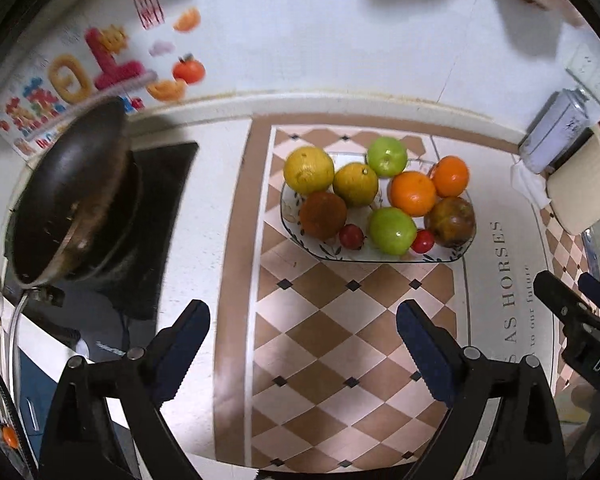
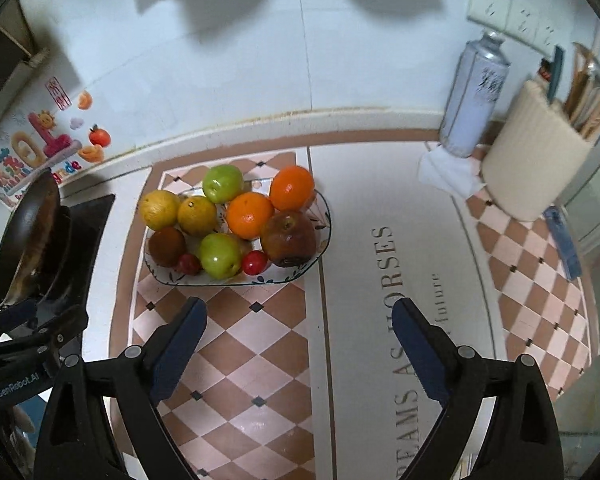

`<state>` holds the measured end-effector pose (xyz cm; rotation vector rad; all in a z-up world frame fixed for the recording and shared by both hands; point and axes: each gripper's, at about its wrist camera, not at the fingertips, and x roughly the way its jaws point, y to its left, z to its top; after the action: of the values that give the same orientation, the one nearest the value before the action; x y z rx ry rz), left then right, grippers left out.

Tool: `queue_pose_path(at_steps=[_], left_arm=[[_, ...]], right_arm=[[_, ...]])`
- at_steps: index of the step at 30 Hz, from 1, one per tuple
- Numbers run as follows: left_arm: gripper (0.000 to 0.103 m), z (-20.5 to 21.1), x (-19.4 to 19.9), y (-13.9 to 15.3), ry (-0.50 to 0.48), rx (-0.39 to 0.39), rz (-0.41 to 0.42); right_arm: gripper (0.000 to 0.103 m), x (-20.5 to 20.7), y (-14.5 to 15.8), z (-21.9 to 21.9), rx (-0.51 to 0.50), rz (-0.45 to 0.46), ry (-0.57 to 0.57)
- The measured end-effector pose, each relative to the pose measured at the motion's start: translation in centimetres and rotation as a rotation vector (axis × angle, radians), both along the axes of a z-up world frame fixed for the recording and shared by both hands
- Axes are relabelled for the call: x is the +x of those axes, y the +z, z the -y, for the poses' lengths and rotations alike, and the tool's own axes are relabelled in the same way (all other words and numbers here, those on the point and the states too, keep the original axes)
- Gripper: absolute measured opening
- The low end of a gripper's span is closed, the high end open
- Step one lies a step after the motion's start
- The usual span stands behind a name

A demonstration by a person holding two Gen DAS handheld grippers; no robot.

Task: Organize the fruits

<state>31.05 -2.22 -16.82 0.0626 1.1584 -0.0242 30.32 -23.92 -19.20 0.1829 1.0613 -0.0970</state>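
off to the left of my left tongs [image 1: 303,334] a dark frying pan [image 1: 72,196] sits tilted on a black stove top [image 1: 160,208], with colourful stickers [image 1: 80,76] on the white wall behind it. my left tongs are spread wide with nothing between the blue pads, and they hang over the checkered mat [image 1: 332,360].

straight ahead of both tongs, well apart from the fingertips, is the patterned plate [image 1: 380,254] loaded with fruit. going across it from the left: two yellow citrus [image 1: 309,170] at the back left, touching each other, with a dark brownish-orange fruit [image 1: 323,216] just in front of them. beside that one is a small red fruit [image 1: 351,236], then a green apple [image 1: 392,231] at the front middle and a second green apple [image 1: 386,156] at the far edge. next come two bright oranges [image 1: 413,193] touching side by side, another small red fruit [image 1: 423,241] in front, and a mottled brown-red apple [image 1: 449,222] at the plate's right end.

my right tongs [image 2: 300,334] are also spread wide, pinching nothing, and hang over the mat where the checks meet the pale panel with lettering [image 2: 396,320]; the plate lies ahead and a little left of them. the right tongs' fingers also show at the right edge of the left camera's view.

further right, near the wall, stand a pale spray can [image 2: 474,100], a crumpled white tissue [image 2: 444,172] at its foot, and a cream holder [image 2: 534,164] with utensils sticking out. wall sockets [image 2: 508,10] sit above them.
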Motion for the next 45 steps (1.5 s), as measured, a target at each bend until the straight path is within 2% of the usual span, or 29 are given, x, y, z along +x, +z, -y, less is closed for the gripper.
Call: queue_pose_path(at_steps=[12,17,26,36,45], left_arm=[[0.096,-1.6,-7.8,6.1,-0.05,-0.037,0.144],[0.096,-1.7,-11.4,9.2,-0.055,-0.051,0.224],[0.096,-1.1,-17.0,12.5,-0.028,-0.051,0.311],[0.096,0.0,-22.1,14.3,0.013,-0.045,0.366],[0.096,0.7,-23.0,14.7,0.021,-0.035,0.385]], right_arm=[[0.096,-10.0,7.9,-2.6,-0.054,0.154,-0.004],[0.1,-13.7,11.2,-3.4,-0.067,0.224,0.023],[0.1,-19.5,15.2,-3.6,-0.07,0.304,0.084],[0.102,-23.9,17.3,-2.8,-0.073,0.355,0.13],[0.102,-24.2,17.1,-1.4,-0.05,0.346,0.136]])
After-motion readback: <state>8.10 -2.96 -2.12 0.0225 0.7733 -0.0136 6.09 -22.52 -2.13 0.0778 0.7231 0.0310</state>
